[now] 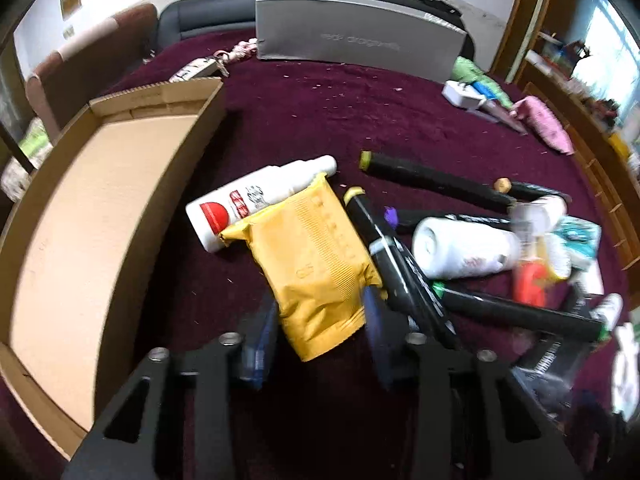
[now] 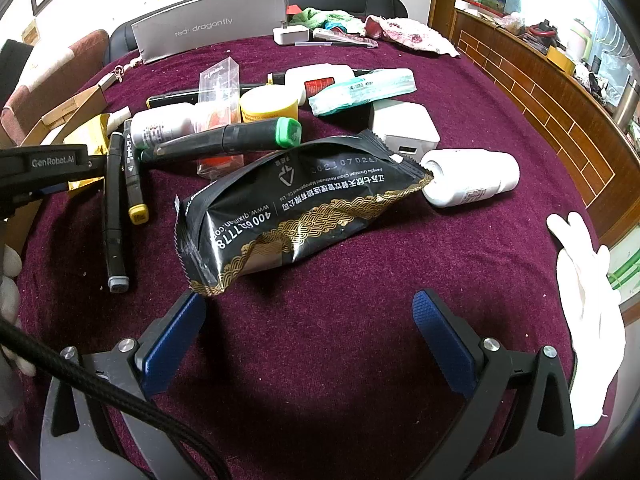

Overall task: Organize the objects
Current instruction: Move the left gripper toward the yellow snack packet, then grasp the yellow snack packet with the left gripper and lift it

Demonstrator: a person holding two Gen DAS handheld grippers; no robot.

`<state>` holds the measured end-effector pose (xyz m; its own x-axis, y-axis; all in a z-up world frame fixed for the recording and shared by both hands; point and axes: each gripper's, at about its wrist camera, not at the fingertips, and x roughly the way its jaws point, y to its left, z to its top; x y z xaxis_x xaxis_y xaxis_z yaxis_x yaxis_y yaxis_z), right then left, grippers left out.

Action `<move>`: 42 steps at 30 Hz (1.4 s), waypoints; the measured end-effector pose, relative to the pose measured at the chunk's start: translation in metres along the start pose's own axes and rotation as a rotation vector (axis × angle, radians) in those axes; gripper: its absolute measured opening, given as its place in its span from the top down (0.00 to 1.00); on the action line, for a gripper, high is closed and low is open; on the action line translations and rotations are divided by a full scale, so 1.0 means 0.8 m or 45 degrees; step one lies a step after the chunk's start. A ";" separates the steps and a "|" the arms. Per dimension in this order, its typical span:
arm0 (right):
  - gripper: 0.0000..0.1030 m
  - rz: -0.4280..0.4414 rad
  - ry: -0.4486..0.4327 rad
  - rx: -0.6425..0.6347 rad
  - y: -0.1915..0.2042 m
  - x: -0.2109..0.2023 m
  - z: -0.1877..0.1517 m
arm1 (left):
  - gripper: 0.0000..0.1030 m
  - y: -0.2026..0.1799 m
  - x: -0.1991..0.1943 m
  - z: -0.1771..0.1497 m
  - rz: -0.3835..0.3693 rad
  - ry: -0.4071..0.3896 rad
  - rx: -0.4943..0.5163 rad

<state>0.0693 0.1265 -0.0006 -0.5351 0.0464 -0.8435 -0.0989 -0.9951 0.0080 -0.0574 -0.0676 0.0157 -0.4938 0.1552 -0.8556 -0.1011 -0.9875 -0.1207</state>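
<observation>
Clearly light and crinkly, the soft yellow foil packet [image 1: 316, 264] sits nipped by its lower end between the left gripper [image 1: 320, 344] jaws; the right gripper [image 2: 308, 340] jaws gape, holding nothing.

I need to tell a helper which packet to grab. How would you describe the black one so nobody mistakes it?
On the maroon cloth, just ahead of the right gripper, lies a black packet. Only it has a gold wave border and white printed text.
</observation>
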 end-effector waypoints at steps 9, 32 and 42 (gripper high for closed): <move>0.00 0.000 0.000 -0.001 0.001 0.000 -0.001 | 0.95 0.034 -0.076 -0.015 -0.252 -0.076 -0.058; 0.00 0.001 0.000 -0.003 0.000 0.000 -0.001 | 0.60 0.056 -0.008 0.018 -0.122 0.044 -0.337; 0.00 0.002 0.000 -0.004 0.001 0.000 -0.001 | 0.47 0.007 0.013 0.026 0.059 0.034 -0.113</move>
<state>0.0701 0.1258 -0.0008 -0.5355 0.0450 -0.8433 -0.0958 -0.9954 0.0078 -0.0808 -0.0707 0.0167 -0.4728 0.1094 -0.8743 -0.0008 -0.9923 -0.1237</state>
